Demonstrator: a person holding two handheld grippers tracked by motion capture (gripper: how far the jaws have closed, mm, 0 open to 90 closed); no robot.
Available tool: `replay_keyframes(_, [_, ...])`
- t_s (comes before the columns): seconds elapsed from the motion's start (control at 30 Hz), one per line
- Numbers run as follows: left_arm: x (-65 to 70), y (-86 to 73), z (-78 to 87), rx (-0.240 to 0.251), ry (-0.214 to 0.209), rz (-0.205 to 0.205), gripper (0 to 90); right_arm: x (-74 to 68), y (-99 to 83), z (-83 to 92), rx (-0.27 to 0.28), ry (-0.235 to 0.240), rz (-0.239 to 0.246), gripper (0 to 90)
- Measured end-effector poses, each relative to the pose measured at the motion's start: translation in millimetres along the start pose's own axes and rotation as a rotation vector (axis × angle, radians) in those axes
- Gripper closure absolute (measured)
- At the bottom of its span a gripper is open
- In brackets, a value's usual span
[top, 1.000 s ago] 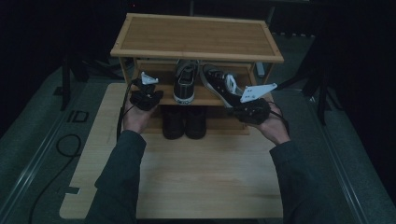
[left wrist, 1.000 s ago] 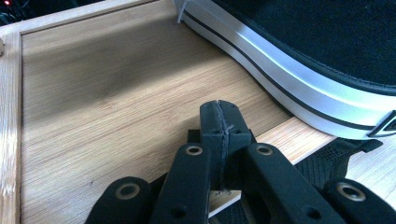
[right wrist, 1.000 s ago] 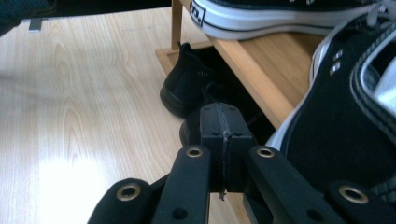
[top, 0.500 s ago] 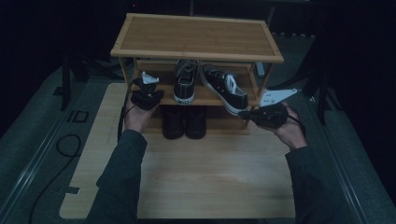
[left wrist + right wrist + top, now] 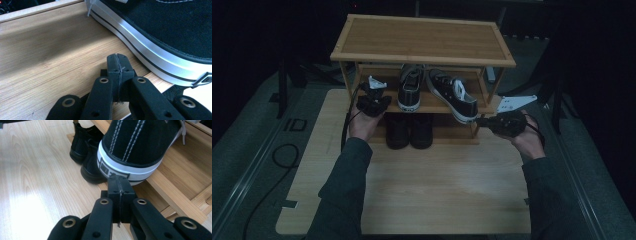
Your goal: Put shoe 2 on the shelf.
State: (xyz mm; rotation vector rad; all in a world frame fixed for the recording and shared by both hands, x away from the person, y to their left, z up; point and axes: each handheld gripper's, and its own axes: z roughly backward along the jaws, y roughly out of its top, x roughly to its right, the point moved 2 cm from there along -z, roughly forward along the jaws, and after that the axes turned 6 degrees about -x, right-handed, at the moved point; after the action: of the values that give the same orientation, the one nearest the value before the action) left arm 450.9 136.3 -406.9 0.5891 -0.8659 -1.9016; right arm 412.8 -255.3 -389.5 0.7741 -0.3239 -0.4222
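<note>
A wooden shoe rack point(image 5: 422, 39) stands at the back of the table. Two black sneakers with white soles sit on its middle shelf: the left sneaker point(image 5: 410, 90) and the right sneaker point(image 5: 453, 94), whose heel juts over the shelf's front edge. My left gripper point(image 5: 376, 98) is shut and empty at the shelf's left end. In the left gripper view its tips point(image 5: 117, 59) hover over the shelf board point(image 5: 50, 50) beside the sneaker's white sole point(image 5: 150, 57). My right gripper point(image 5: 482, 120) is shut and empty too, its tips point(image 5: 119, 180) just short of the right sneaker's heel point(image 5: 132, 150).
Two black boots point(image 5: 409, 131) stand on the table under the rack, also seen as boots point(image 5: 86, 157) in the right gripper view. The light wooden table point(image 5: 437, 190) spreads out in front. A black cable point(image 5: 267, 165) lies on the dark floor at the left.
My right hand has carried its gripper to the right, from in front of the right sneaker to the rack's right front corner. The left gripper has stayed put.
</note>
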Motion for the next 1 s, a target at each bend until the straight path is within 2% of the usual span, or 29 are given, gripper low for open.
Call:
replay_keyframes(0.2, [-0.8, -0.1, 0.3, -0.003, -0.017, 0.006, 90.0, -0.3, 2.2, 0.4, 0.017, 0.003, -0.007, 90.0])
replay_keyframes(0.33, [0.6, -0.3, 0.5, -0.006, 0.002, -0.011, 90.0, -4.3, 7.2, -2.0, 0.031, 0.018, 0.008, 90.0])
replay_keyframes(0.57, [1.7, -0.5, 0.4, -0.002, 0.009, -0.012, 90.0, -5.7, 14.0, -1.2, 0.072, 0.017, 0.004, 90.0])
replay_keyframes(0.73, [2.7, -0.4, 0.5, -0.007, 0.016, -0.028, 90.0, -11.2, 18.9, -8.0, 0.087, 0.048, 0.011, 90.0])
replay_keyframes(1.0, [4.0, -0.6, 0.5, -0.003, 0.008, -0.03, 90.0, -16.2, 26.5, -16.2, 0.089, 0.08, 0.02, 90.0])
